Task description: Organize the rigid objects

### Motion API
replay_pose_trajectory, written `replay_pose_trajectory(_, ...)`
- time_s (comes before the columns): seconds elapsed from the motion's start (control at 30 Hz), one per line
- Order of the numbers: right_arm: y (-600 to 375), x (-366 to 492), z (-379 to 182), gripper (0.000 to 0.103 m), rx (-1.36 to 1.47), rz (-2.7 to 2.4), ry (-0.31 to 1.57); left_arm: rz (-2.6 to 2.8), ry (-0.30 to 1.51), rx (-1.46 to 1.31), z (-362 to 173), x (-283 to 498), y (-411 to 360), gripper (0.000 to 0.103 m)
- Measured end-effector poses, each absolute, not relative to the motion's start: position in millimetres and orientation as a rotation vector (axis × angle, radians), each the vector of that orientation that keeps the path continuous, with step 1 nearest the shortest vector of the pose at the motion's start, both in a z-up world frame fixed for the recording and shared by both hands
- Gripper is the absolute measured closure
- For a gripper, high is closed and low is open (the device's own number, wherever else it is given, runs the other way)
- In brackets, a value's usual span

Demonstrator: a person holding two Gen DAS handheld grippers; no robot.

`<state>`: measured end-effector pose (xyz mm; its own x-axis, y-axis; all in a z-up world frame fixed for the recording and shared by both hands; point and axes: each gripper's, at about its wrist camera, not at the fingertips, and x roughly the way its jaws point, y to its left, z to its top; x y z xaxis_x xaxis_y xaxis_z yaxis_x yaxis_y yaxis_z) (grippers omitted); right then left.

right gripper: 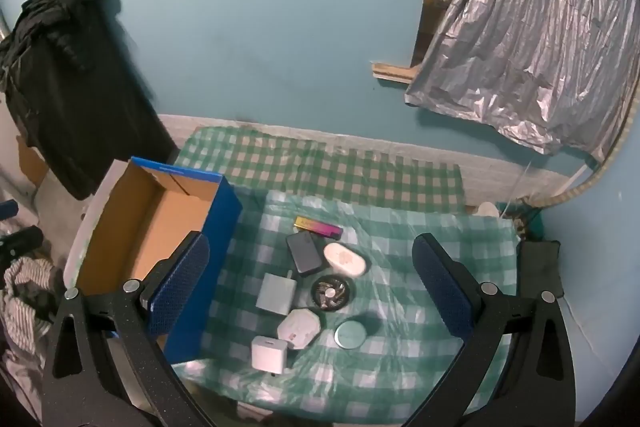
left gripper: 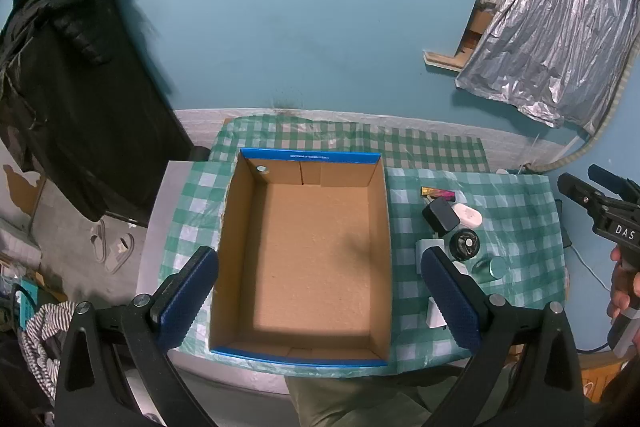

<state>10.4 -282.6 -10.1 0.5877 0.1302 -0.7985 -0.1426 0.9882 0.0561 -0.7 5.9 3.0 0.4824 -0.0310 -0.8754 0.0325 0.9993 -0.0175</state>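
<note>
An open cardboard box with a blue rim (left gripper: 248,227) (right gripper: 224,223) stands on the checked cloth; nothing lies in it. To its right lies a cluster of small objects: a pink-yellow lighter (right gripper: 318,227), a black case (right gripper: 305,251), a white oval case (right gripper: 345,259), a grey square charger (right gripper: 276,293), a round black piece (right gripper: 333,292), a white octagonal piece (right gripper: 299,328), a white cube charger (right gripper: 269,354) and a round teal tin (right gripper: 350,334). My left gripper (left gripper: 320,291) hovers open over the box. My right gripper (right gripper: 312,291) hovers open above the cluster.
The table (left gripper: 160,211) bears a green-white checked cloth (right gripper: 420,267) against a teal wall. A black garment hangs at the left (left gripper: 72,87). A silver foil sheet hangs at the right (right gripper: 520,47). The right gripper and hand show at the left wrist view's right edge (left gripper: 612,223).
</note>
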Motion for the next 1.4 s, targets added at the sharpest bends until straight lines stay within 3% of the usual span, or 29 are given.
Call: replay_pose_trajectory(1.4,-281.1,7.8,-8.0,0.002,-0.022,0.156,0.935,-0.045,1.066,0.023,0.0,-8.4,3.2,0.001)
